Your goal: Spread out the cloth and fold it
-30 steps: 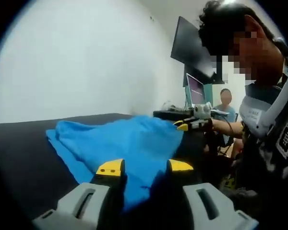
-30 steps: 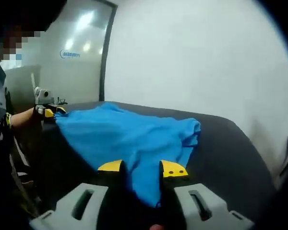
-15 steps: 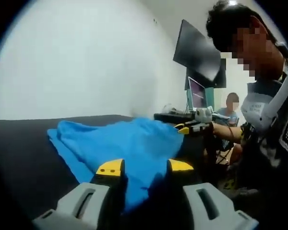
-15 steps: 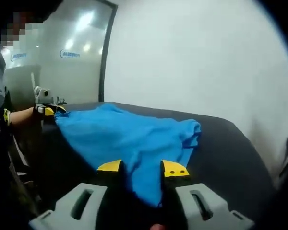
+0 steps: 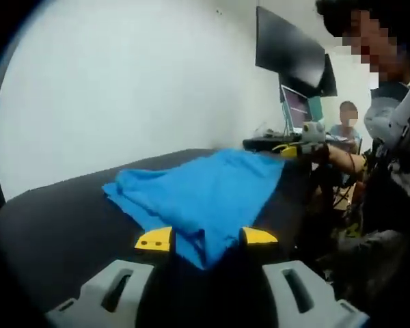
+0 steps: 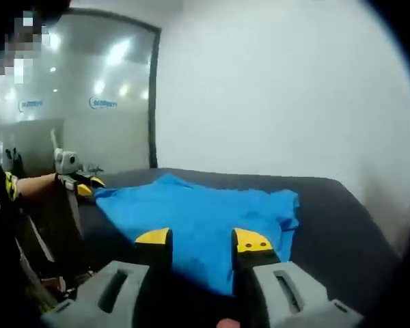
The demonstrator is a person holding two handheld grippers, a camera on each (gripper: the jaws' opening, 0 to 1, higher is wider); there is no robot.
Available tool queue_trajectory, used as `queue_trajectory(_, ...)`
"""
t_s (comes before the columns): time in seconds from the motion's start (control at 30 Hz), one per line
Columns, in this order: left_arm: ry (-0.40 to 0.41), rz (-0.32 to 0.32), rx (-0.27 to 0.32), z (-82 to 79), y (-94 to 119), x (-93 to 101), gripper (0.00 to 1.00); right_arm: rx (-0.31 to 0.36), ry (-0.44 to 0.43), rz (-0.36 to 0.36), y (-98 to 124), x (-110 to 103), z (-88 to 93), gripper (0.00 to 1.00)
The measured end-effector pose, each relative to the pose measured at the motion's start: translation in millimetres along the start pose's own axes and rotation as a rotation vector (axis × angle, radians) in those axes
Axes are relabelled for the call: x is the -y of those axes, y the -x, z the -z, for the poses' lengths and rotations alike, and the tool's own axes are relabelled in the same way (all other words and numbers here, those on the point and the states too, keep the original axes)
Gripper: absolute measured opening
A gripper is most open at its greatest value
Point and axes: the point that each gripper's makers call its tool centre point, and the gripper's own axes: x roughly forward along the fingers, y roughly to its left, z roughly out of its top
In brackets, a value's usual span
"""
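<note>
Presently: blue cloth (image 5: pixel 203 193) lies partly spread on the dark table (image 5: pixel 61 225), a corner caught between each gripper's narrowly parted jaws; left gripper (image 5: pixel 206 238), right gripper (image 6: pixel 203 240); advice: draw both corners apart evenly, low over the table, until wrinkles flatten; containers: none seen.

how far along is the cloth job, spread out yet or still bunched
Partly spread. The blue cloth lies on the dark table, but its far edge is rumpled and doubled over. In hand: the left claw has one near corner between its jaws, and the right claw has another, pulling it out. Left: flatten the wrinkled edge, then make the fold, which hasn't started.
</note>
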Motion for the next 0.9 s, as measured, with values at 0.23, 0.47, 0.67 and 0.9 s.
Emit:
queue_trajectory(0.23,0.081,-0.049,-0.118,24.9,-2,-9.7,0.18,-0.034,0.080,-0.263,-67,-100,4.8,0.37)
queue_trajectory(0.47,0.294,0.020,-0.014,13.2,20,-9.1,0.02,-0.100,0.197,-0.455,-127,-191,20.1,0.37)
queue_trajectory(0.67,0.383,0.082,0.036,20.2,24,-5.3,0.02,-0.137,0.306,-0.476,-173,-231,30.3,0.36)
queue_trajectory(0.9,0.396,0.124,0.152,-16.0,29,5.0,0.02,-0.089,0.622,-0.218,-224,-239,23.9,0.23)
